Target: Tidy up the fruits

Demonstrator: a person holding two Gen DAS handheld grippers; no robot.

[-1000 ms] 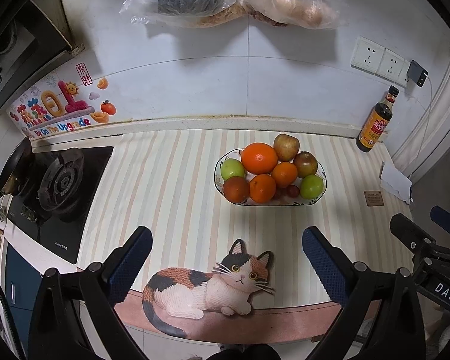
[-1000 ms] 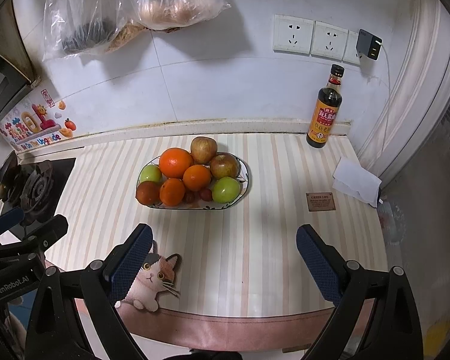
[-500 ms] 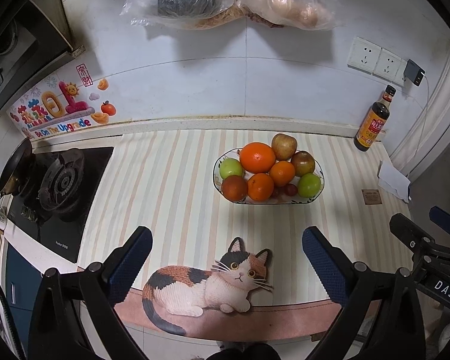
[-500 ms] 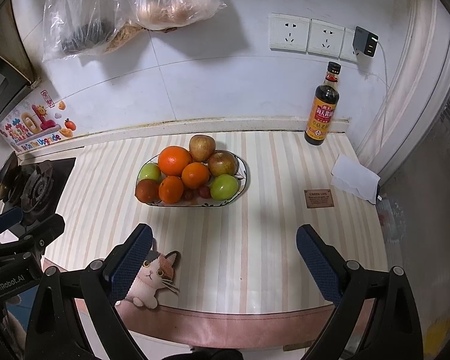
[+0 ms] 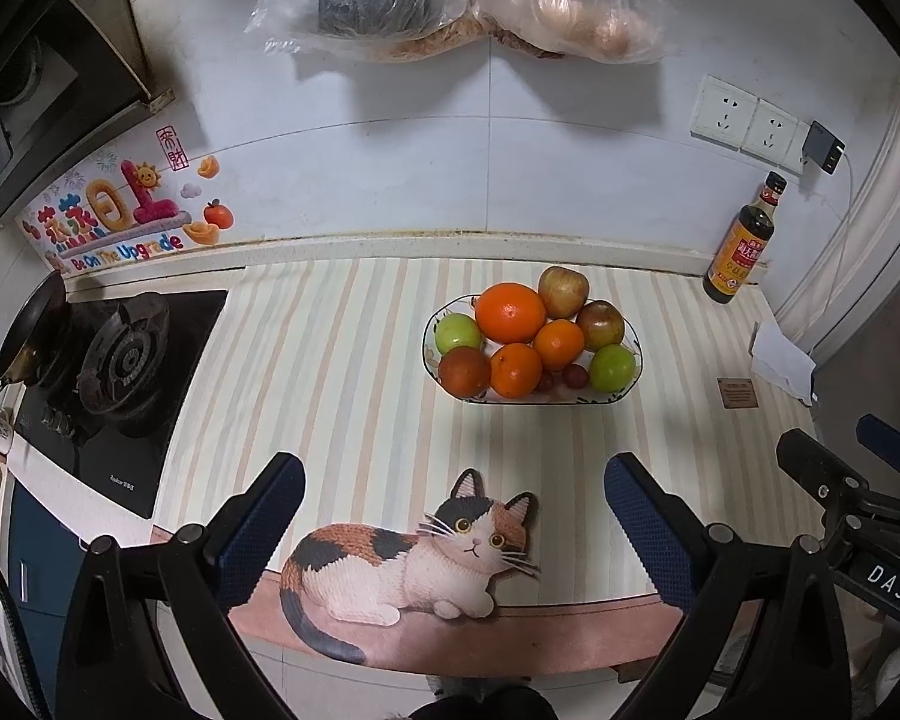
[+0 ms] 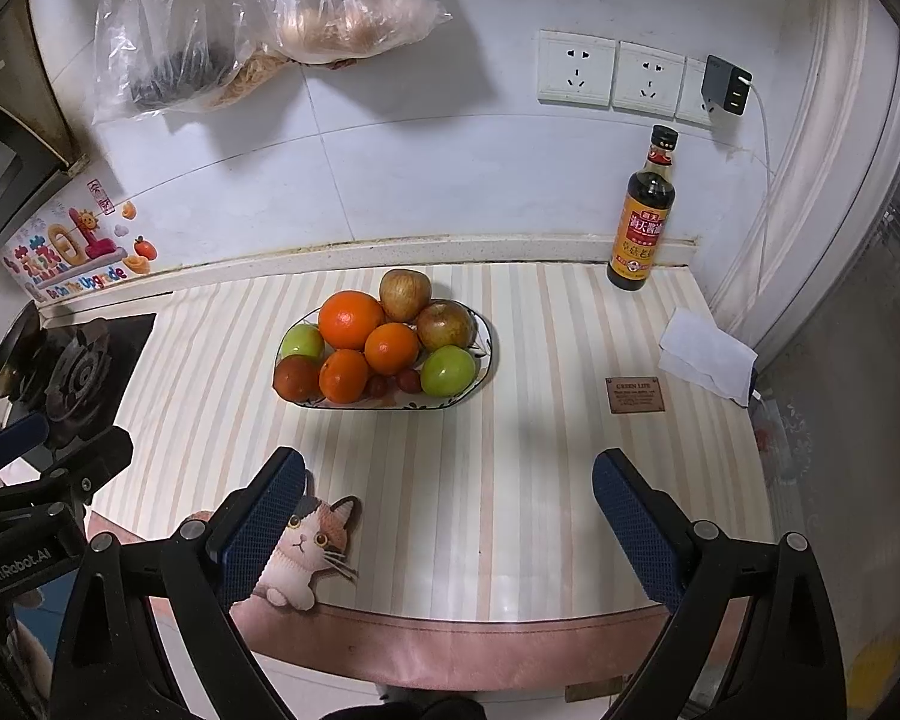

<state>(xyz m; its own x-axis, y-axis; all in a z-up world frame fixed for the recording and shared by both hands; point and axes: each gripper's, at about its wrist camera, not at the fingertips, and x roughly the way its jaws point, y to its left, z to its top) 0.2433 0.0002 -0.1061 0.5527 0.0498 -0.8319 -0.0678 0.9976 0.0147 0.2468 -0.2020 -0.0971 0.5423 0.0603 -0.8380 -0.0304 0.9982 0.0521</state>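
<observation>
Jaws spread wide and empty on the left gripper (image 5: 453,516), which hangs above the near edge of the striped counter mat (image 5: 342,372), over a printed calico cat (image 5: 414,558). From the left wrist view, the fruit bowl (image 5: 627,381) sits past the jaws, slightly to the right, heaped with oranges, green and reddish apples and a few small red fruits. A gas stove (image 5: 120,360) lies at the left; above it a wall sticker (image 5: 114,222) reads "Be On The Upgrade". The other gripper's body at the right edge carries "DAS".

In the right wrist view, the right gripper (image 6: 447,513) is likewise wide open, holding nothing, near the counter's front edge. The fruit bowl (image 6: 489,354) lies ahead and left of centre. A dark sauce bottle (image 6: 642,216) with a yellow label in Chinese characters stands by the wall below the sockets (image 6: 615,75). A small brown tag (image 6: 635,394) on the mat reads "GREEN LIFE". The neighbouring gripper at left is marked "GenRobot.AI".
</observation>
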